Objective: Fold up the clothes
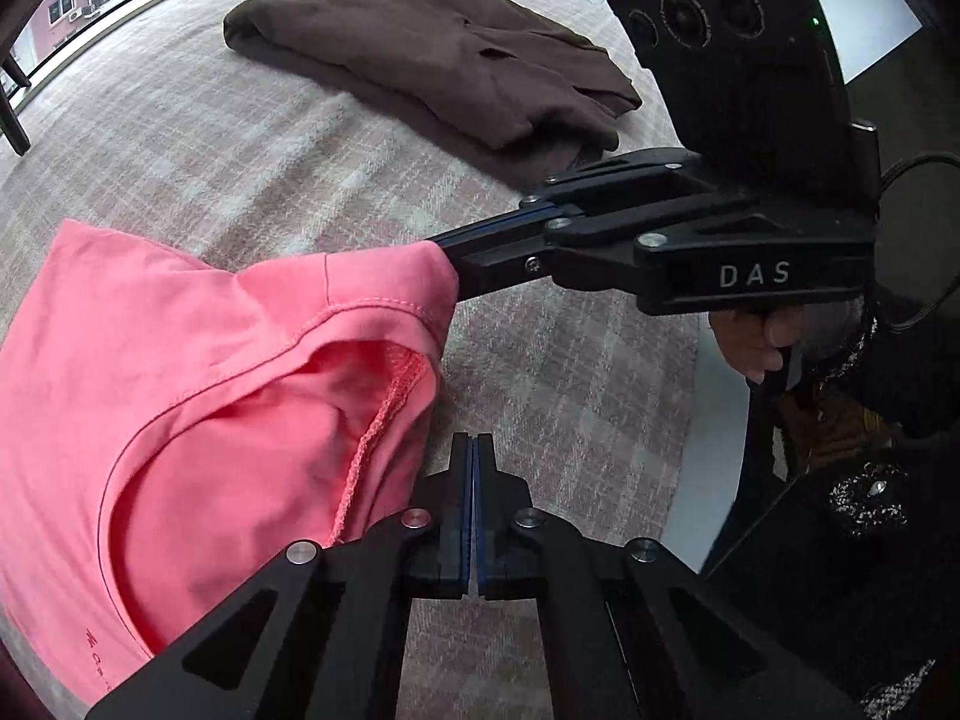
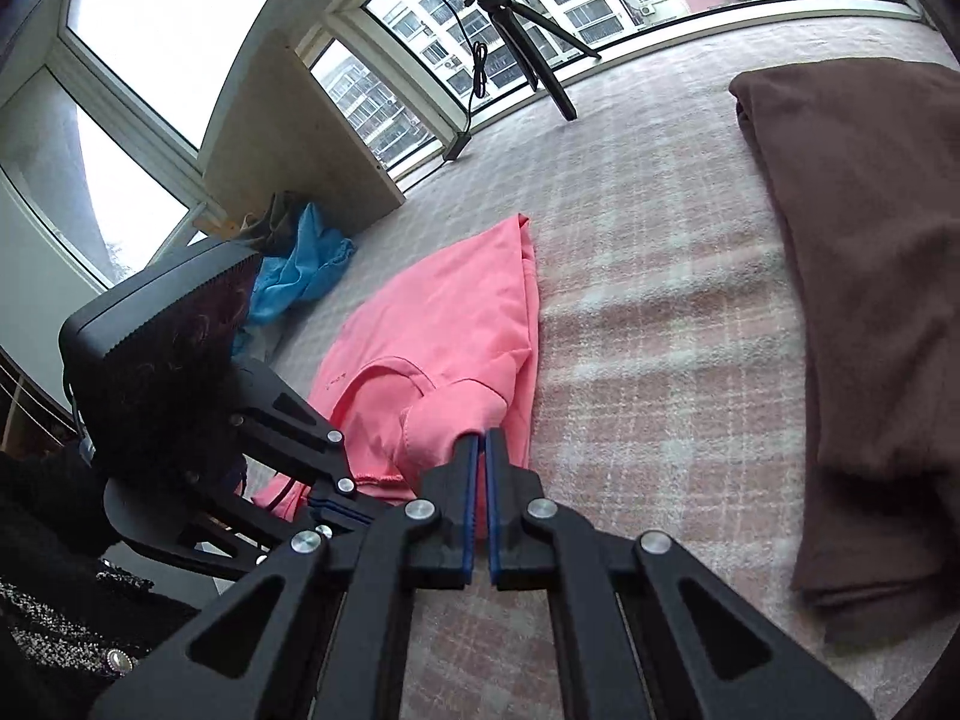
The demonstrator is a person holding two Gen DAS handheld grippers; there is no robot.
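Observation:
A pink T-shirt (image 1: 180,390) lies partly folded on the checked bed cover (image 1: 270,168), neckline toward me. My right gripper (image 1: 447,255) reaches in from the right and is shut on a raised corner of the shirt. In the right wrist view the same pink T-shirt (image 2: 438,324) bunches at the tips of the right gripper (image 2: 480,441). My left gripper (image 1: 474,450) is shut just right of the shirt's edge, and I see no cloth between its fingers. A folded brown garment (image 1: 432,60) lies farther back.
The brown garment (image 2: 870,300) takes up the right side of the bed cover (image 2: 660,330). A blue cloth (image 2: 300,270) lies by a wooden board (image 2: 288,138) under the windows. A tripod (image 2: 540,30) stands at the far edge. A person's hand (image 1: 750,342) holds the right gripper's handle.

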